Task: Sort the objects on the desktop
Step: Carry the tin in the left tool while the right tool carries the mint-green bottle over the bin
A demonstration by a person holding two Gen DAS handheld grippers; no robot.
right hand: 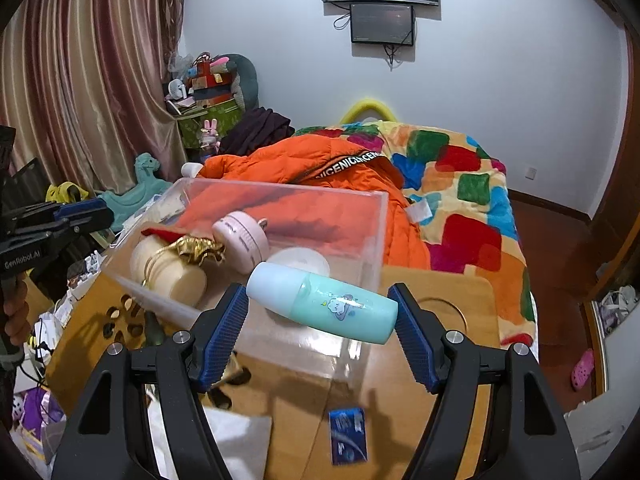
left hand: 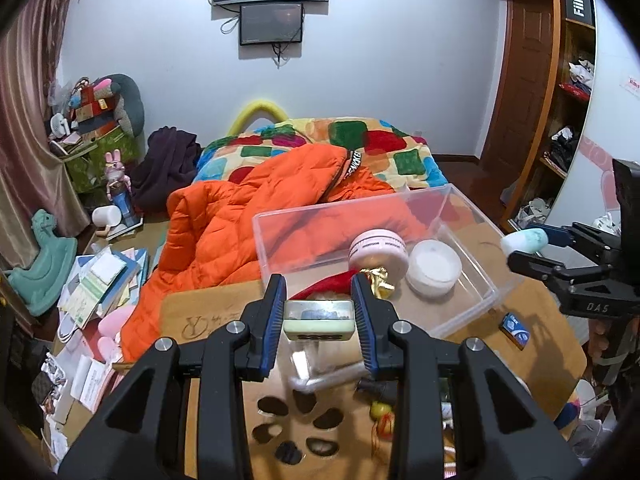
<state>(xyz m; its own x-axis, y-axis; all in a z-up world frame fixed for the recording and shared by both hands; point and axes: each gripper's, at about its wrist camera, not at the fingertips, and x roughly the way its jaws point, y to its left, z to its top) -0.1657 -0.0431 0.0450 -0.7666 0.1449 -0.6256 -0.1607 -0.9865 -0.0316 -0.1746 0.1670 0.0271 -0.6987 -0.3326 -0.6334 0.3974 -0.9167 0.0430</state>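
My left gripper [left hand: 319, 312] is shut on a small pale green case [left hand: 319, 320] and holds it above the wooden table [left hand: 208, 312], just in front of the clear plastic box [left hand: 468, 292]. My right gripper [right hand: 320, 312] is shut on a mint green bottle with a pale blue cap [right hand: 320, 302], held sideways over the near rim of the box [right hand: 372, 240]. That bottle also shows at the right in the left wrist view [left hand: 524, 240]. In the box lie a pink round jar [left hand: 378, 250], a white round jar [left hand: 434, 266] and a gold and red item [left hand: 378, 280].
A blue packet [right hand: 348, 434] lies on the table near me. Cotton swabs [left hand: 328, 378] and small trinkets [left hand: 380, 412] lie under the left gripper. A bed with an orange jacket [left hand: 248, 216] is behind the table. Papers [left hand: 100, 284] clutter the floor at left.
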